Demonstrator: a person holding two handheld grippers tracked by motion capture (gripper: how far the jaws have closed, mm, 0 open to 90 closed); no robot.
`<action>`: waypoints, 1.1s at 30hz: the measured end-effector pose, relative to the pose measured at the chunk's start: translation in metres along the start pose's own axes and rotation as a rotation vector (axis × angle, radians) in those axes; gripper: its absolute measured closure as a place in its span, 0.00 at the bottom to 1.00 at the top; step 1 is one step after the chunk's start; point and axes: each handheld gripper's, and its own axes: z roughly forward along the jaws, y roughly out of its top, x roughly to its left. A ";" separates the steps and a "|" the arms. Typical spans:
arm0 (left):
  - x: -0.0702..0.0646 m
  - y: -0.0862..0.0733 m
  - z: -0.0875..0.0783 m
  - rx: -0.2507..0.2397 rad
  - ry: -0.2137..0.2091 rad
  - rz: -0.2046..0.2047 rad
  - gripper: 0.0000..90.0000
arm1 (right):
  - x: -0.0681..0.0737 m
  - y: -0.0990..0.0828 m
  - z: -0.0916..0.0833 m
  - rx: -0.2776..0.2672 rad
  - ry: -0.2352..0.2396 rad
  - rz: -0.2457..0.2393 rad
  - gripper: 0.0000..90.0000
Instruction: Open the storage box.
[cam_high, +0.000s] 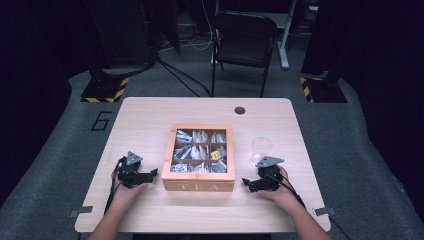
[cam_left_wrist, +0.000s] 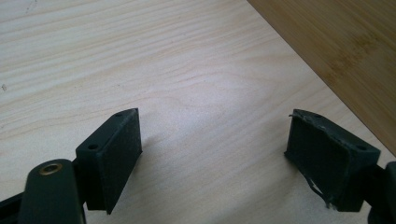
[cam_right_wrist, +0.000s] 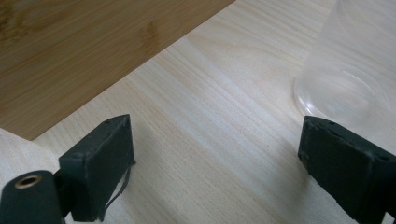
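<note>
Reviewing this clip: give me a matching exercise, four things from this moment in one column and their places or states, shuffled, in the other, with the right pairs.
Things:
1. tea box
2. clear cup
3. left gripper
4. right gripper

Places or states:
A. upright on the table, just beyond the right gripper
B. jaws open, on the table left of the box
C. middle of the table, lid off, packets in its compartments
D. jaws open, on the table right of the box

Pairs: 1-C, 2-A, 3-B, 4-D
</note>
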 end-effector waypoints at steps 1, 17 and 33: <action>0.000 0.000 0.000 0.000 0.000 0.000 0.20 | 0.000 0.000 0.000 0.002 -0.003 -0.006 0.11; 0.000 0.000 0.000 -0.001 0.004 -0.003 0.20 | -0.001 0.000 -0.001 -0.007 -0.004 -0.001 0.15; -0.001 -0.001 -0.002 0.000 -0.006 0.001 0.23 | -0.001 -0.001 -0.003 -0.014 0.001 0.005 0.25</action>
